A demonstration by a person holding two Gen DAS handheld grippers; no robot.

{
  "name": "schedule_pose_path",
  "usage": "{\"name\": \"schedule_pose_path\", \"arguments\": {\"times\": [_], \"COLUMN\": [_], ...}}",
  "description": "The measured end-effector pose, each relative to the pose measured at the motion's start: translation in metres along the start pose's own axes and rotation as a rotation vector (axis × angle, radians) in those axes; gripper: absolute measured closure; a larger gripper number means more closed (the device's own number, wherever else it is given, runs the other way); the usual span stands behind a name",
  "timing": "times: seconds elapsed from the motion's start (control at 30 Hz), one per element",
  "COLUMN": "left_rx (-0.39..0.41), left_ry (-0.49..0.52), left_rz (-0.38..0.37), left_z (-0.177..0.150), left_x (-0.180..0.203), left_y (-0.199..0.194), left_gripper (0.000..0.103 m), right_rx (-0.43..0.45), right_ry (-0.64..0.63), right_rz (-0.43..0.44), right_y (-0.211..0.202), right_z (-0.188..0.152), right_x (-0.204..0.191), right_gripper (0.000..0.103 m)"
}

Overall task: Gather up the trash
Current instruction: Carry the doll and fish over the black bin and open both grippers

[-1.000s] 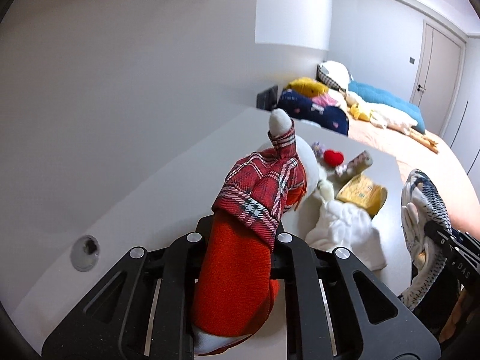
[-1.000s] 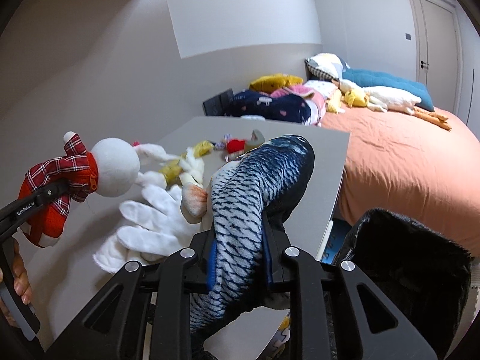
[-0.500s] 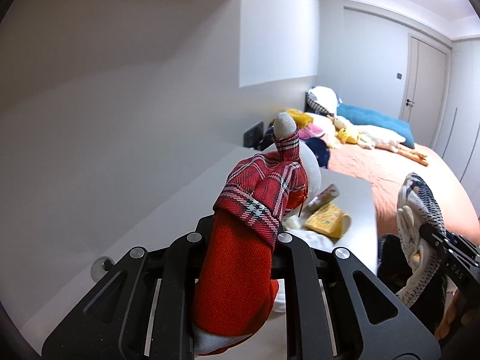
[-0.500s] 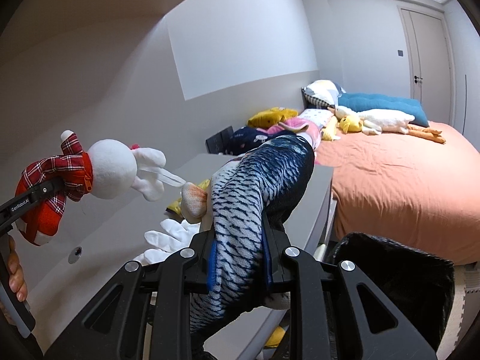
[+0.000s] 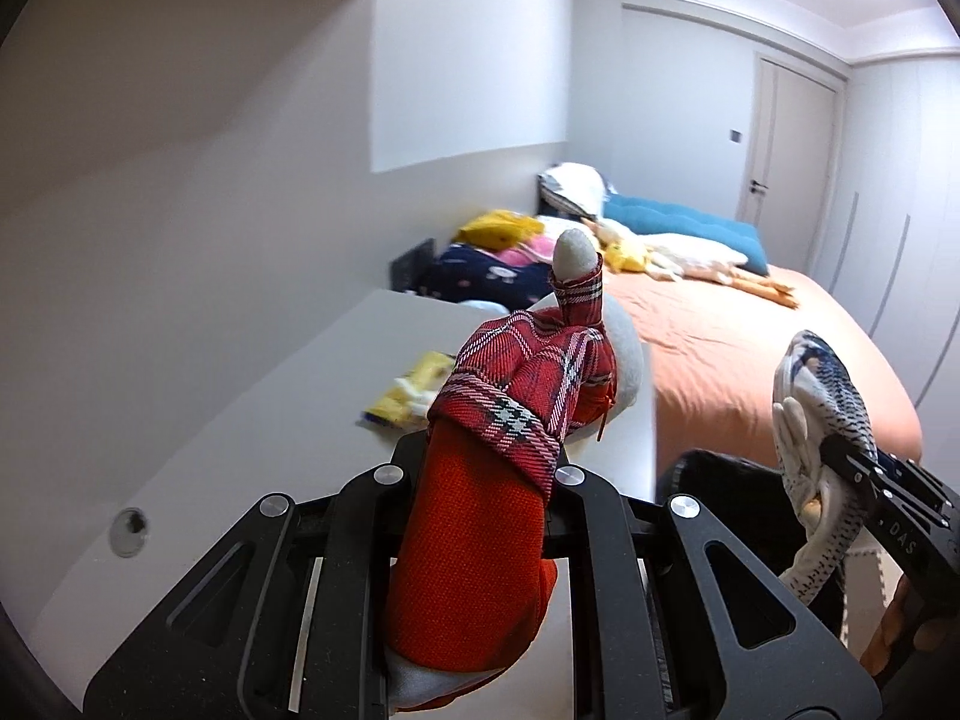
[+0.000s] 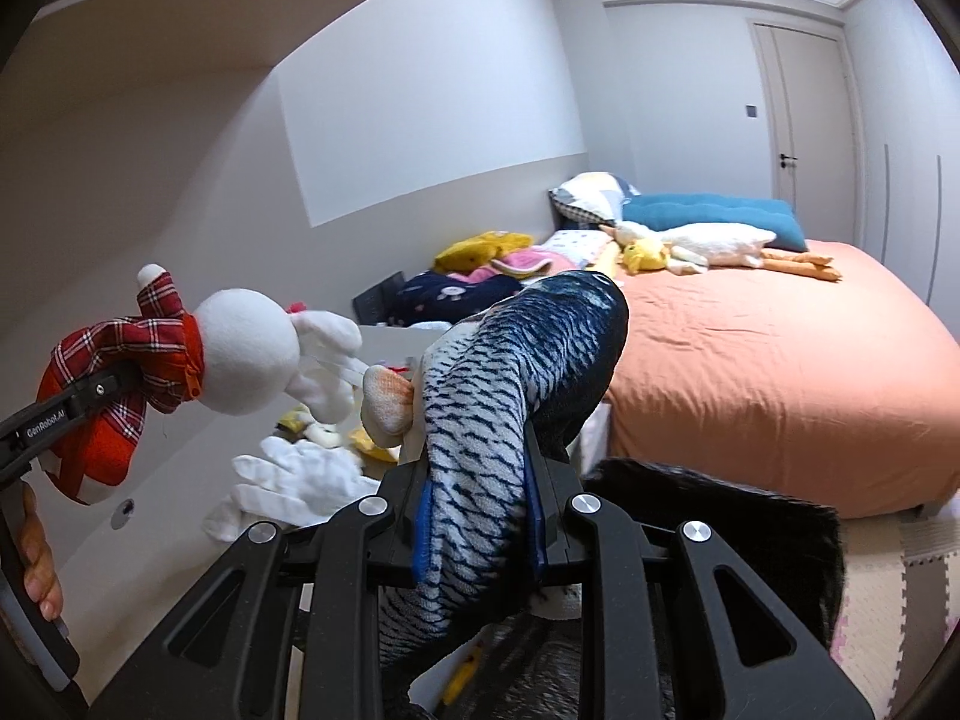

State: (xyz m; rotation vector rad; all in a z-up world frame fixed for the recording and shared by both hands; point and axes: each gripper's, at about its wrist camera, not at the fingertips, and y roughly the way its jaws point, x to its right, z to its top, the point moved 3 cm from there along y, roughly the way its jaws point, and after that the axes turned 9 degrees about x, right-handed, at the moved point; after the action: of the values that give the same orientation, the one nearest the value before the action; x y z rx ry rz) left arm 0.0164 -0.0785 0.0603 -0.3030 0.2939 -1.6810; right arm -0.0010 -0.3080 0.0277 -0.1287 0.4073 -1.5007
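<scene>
Plush fish (image 6: pixel 516 396) clamped in your right gripper (image 6: pixel 480 516) and plaid-dressed bunny doll (image 5: pixel 516 420) pinched in your left gripper (image 5: pixel 480 480) both hang loosely, so either may snag the black trash bag (image 6: pixel 738 516) rim on release.

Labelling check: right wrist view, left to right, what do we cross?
Plaid-dressed white plush doll → white glove on the desk → plush fish in the right tongs → black trash bag → orange bed.
</scene>
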Motion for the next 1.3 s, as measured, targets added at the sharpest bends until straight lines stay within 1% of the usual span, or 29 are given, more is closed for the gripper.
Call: {"name": "schedule_pose_path", "arguments": {"times": [0.13,0.4,0.57,0.87,0.9,0.97,1.0,1.03,1.07,1.1,1.13,1.17,1.3], "left_rx": [-0.017,-0.054,-0.084,-0.131,-0.14,-0.163,-0.194,-0.22,-0.225,-0.199,-0.173,-0.168,-0.179], "left_ry": [0.02,0.039,0.075,0.126,0.133,0.141,0.151,0.162,0.17,0.17,0.176,0.183,0.18], "left_rz": [-0.053,-0.146,-0.208,-0.289,-0.297,-0.322,-0.346,-0.355,-0.357,-0.359,-0.356,-0.352,-0.342], "left_z": [-0.004,-0.014,-0.022,-0.038,-0.04,-0.046,-0.051,-0.055,-0.059,-0.06,-0.062,-0.063,-0.066], "left_x": [0.029,0.074,0.108,0.161,0.167,0.177,0.183,0.189,0.195,0.197,0.199,0.2,0.198], "left_y": [0.011,0.03,0.039,0.045,0.047,0.052,0.056,0.061,0.064,0.063,0.062,0.061,0.064], "left_gripper": [0.088,0.088,0.088,0.088,0.087,0.086,0.075,0.041,0.017,0.006,0.006,0.006,0.006], "right_rx": [0.01,0.02,0.027,0.032,0.032,0.028,0.018,0.015,0.028,0.055,0.075,0.087,0.093], "right_ry": [0.015,0.044,0.067,0.109,0.114,0.122,0.123,0.128,0.142,0.159,0.169,0.177,0.21], "right_rz": [-0.036,-0.107,-0.15,-0.224,-0.232,-0.244,-0.256,-0.265,-0.282,-0.3,-0.313,-0.323,-0.337], "right_y": [-0.009,-0.021,-0.028,-0.039,-0.04,-0.042,-0.041,-0.04,-0.042,-0.047,-0.051,-0.054,-0.058], "right_z": [0.001,0.0,0.001,-0.002,-0.003,-0.003,-0.003,-0.003,-0.002,-0.001,0.0,0.001,0.001], "right_x": [0.02,0.061,0.084,0.123,0.127,0.134,0.137,0.141,0.146,0.15,0.153,0.156,0.17], "right_gripper": [0.077,0.077,0.076,0.076,0.075,0.07,0.062,0.045,0.035,0.022,0.021,0.021,0.021]}}
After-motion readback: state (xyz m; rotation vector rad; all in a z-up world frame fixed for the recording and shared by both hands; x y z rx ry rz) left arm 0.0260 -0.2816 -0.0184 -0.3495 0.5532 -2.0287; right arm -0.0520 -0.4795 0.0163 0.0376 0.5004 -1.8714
